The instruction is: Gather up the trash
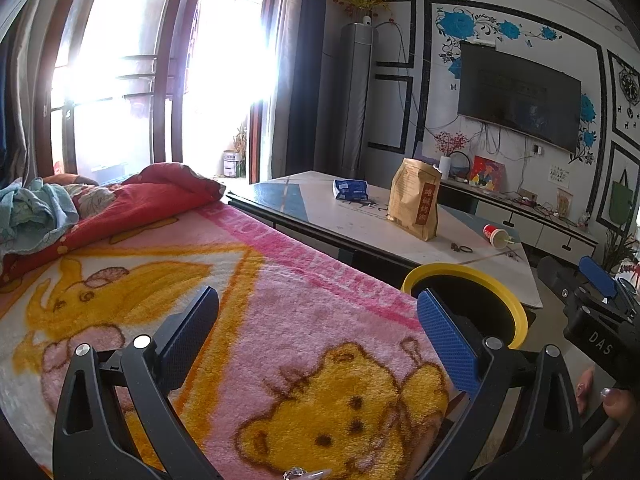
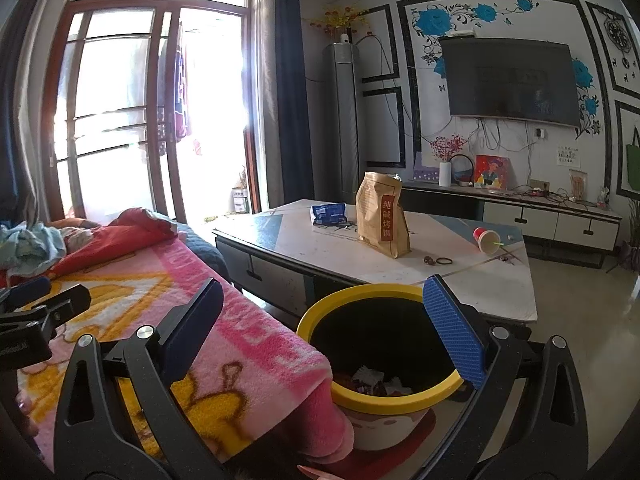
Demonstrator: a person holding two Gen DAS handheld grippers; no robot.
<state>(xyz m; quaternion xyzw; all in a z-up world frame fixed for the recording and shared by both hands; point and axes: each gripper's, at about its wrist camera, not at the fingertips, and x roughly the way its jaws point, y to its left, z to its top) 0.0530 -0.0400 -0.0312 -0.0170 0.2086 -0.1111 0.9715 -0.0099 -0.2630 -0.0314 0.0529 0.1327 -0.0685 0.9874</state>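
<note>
A yellow-rimmed trash bin stands on the floor between the bed and the coffee table, with crumpled wrappers at its bottom; its rim also shows in the left wrist view. On the table lie a tall brown paper bag, a blue packet and a tipped red paper cup. My right gripper is open over the bin's near edge, nothing between its fingers. My left gripper is open above the pink blanket, also empty.
A bed with a pink cartoon blanket and a red quilt fills the left. The low coffee table holds small hair ties. A TV cabinet, wall TV and standing air conditioner line the far wall.
</note>
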